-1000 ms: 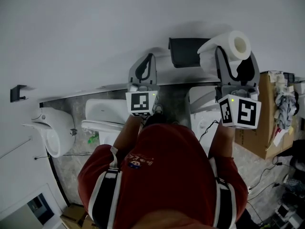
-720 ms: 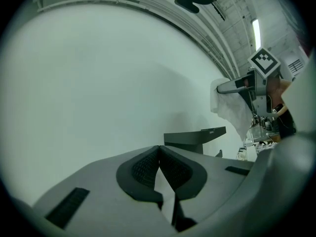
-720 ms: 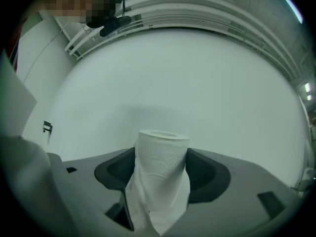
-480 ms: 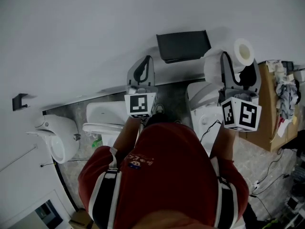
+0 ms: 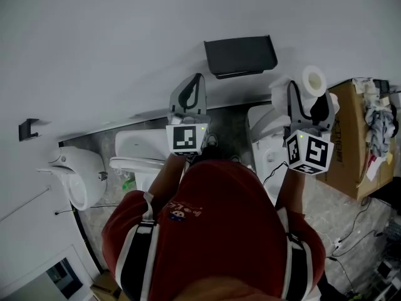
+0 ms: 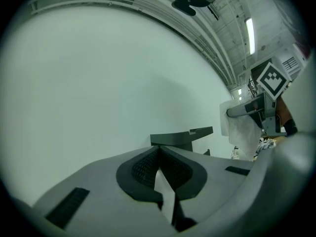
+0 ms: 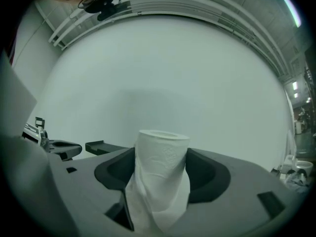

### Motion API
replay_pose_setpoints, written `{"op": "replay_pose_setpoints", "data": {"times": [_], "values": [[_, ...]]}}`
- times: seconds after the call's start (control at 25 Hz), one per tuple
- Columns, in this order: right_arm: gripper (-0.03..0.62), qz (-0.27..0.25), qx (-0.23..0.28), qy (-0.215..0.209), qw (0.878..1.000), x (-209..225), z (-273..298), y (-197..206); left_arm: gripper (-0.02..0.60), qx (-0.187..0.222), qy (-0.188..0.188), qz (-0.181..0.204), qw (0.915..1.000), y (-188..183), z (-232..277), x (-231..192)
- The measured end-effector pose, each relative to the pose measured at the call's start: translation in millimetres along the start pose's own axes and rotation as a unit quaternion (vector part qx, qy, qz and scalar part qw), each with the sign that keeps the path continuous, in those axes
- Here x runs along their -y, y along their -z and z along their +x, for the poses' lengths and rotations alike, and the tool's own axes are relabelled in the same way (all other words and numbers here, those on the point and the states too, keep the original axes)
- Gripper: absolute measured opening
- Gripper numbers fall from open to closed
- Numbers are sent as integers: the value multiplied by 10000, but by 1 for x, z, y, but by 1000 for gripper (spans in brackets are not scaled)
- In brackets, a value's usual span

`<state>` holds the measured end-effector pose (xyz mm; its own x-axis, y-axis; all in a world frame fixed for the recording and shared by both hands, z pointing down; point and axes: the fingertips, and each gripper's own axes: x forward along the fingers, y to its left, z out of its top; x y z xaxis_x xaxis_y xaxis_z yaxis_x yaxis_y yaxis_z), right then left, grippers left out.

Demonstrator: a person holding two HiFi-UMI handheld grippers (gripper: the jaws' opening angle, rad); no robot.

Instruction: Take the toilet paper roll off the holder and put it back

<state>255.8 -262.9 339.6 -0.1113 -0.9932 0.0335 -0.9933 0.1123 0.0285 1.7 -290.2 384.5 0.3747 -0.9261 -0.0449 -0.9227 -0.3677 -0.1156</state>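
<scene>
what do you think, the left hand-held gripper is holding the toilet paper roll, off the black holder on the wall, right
Wrong side: the right hand-held gripper is holding the toilet paper roll, off the black holder on the wall. The right gripper view shows it.

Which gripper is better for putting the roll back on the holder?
Right, probably. The right gripper clamps the roll, just to the right of the holder in the head view. The left gripper is shut with nothing in it.

Your right gripper (image 5: 308, 99) clamps the white toilet paper roll (image 7: 159, 167) upright, tail hanging; the dark holder (image 5: 241, 55) sits apart, leftward
</scene>
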Motion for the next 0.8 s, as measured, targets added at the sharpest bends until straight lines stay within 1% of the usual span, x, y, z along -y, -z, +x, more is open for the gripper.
{"op": "replay_pose_setpoints", "data": {"times": [0.2, 0.44, 0.8], "values": [[322, 118, -199, -245, 9994, -14, 0, 27, 18, -26, 16, 71, 10000, 0, -5, 4], [322, 67, -466, -368, 9982, -30, 6, 60, 18, -20, -38, 58, 10000, 2, -8, 3], [324, 8, -588, -442, 9973, -36, 10, 67, 18, -45, -16, 30, 10000, 6, -9, 5]]}}
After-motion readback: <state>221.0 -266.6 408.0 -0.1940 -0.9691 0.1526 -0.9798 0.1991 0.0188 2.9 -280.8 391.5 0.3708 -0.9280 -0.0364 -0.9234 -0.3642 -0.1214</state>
